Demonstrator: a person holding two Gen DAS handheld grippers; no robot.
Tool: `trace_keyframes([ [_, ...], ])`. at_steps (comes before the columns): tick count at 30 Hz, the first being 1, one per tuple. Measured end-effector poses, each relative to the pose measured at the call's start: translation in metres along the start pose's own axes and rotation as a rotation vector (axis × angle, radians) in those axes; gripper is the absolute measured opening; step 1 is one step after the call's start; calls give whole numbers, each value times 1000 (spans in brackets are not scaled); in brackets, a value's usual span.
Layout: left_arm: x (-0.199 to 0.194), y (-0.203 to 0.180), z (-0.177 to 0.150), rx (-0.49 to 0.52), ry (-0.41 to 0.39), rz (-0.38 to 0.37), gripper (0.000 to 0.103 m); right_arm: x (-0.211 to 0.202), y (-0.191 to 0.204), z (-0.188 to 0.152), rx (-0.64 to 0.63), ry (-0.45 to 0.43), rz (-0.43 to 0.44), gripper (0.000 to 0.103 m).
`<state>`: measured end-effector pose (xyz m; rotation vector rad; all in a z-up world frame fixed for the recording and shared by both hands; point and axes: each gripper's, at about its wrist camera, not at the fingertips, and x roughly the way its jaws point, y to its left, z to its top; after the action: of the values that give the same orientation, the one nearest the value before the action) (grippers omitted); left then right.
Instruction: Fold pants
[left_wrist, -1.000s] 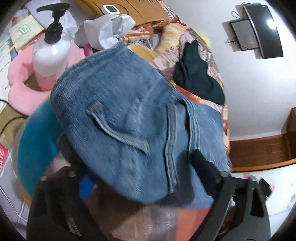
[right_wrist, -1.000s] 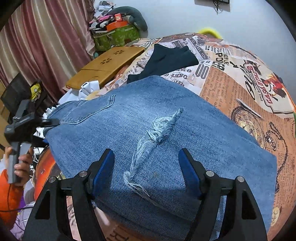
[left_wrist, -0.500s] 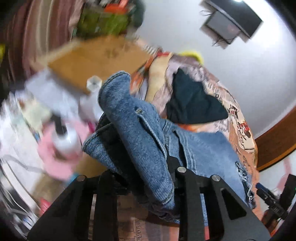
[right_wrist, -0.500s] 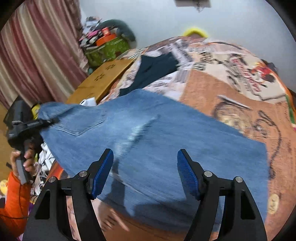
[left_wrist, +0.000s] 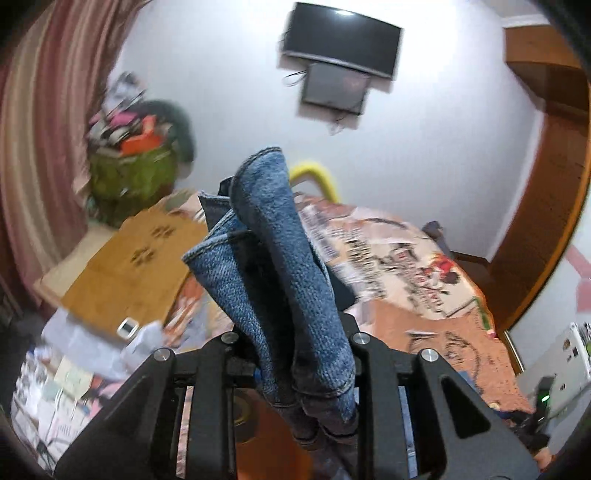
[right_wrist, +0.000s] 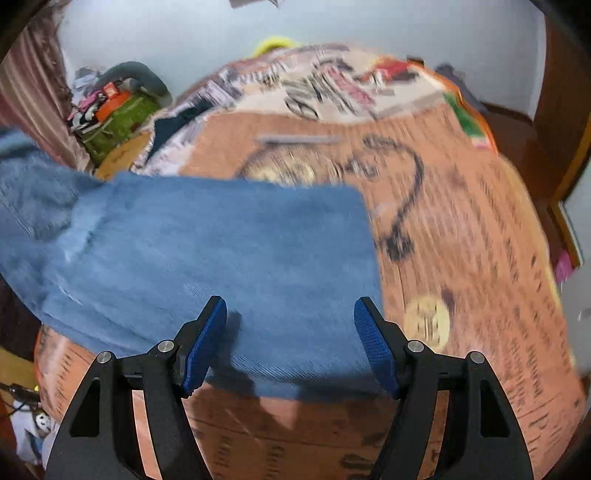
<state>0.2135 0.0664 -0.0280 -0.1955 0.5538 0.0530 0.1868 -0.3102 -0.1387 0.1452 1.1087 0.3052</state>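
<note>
Item: jeans (right_wrist: 207, 251), blue denim. Change since a second ago: left gripper (left_wrist: 291, 343) clamped on waistband bunch and lifted it clear of bed (right_wrist: 461, 240); fold likely begun. Right gripper (right_wrist: 290, 339): jaws apart, empty, hovering over leg end. Long axis: across bed, waist raised left, hem right.

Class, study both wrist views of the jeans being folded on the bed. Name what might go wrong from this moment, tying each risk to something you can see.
1. The left gripper pinches a thick bunch of the jeans; the bulky denim might slip out.
2. The right gripper is open above the jeans' lower part, holding nothing, so that part may drag or crease on the bed cover.
</note>
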Motion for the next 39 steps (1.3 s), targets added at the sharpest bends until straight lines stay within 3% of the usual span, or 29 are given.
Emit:
trace_keyframes([
  [7,11,-97,19,117,-16,-114,23,-3,0,-6,-23,-30,32,69],
  [14,33,-187,8,234,33,-234,22,-3,-7,-9,-13,-39,72,70],
  [18,56,-227,-6,282,111,-303,22,-5,-7,-10,-15,-41,81,70],
  [22,86,-254,-33,310,238,-353,22,-7,-8,-11,-5,-41,96,70],
  [27,105,-284,-72,364,366,-392,23,-14,-8,-15,0,-51,109,70],
  [29,106,-293,-81,418,385,-374,24,-17,-8,-16,2,-54,112,70],
  [31,102,-306,-93,500,388,-347,34,-22,-9,-17,5,-59,112,70],
  [33,97,-316,-103,534,407,-366,75,-28,-10,-19,10,-66,113,70],
  [34,92,-317,-104,533,404,-388,84,-30,-10,-21,9,-69,113,70],
  [35,84,-319,-103,529,380,-408,90,-33,-10,-22,10,-71,113,70],
  [39,62,-315,-91,550,282,-400,96,-36,-13,-30,19,-39,114,71],
])
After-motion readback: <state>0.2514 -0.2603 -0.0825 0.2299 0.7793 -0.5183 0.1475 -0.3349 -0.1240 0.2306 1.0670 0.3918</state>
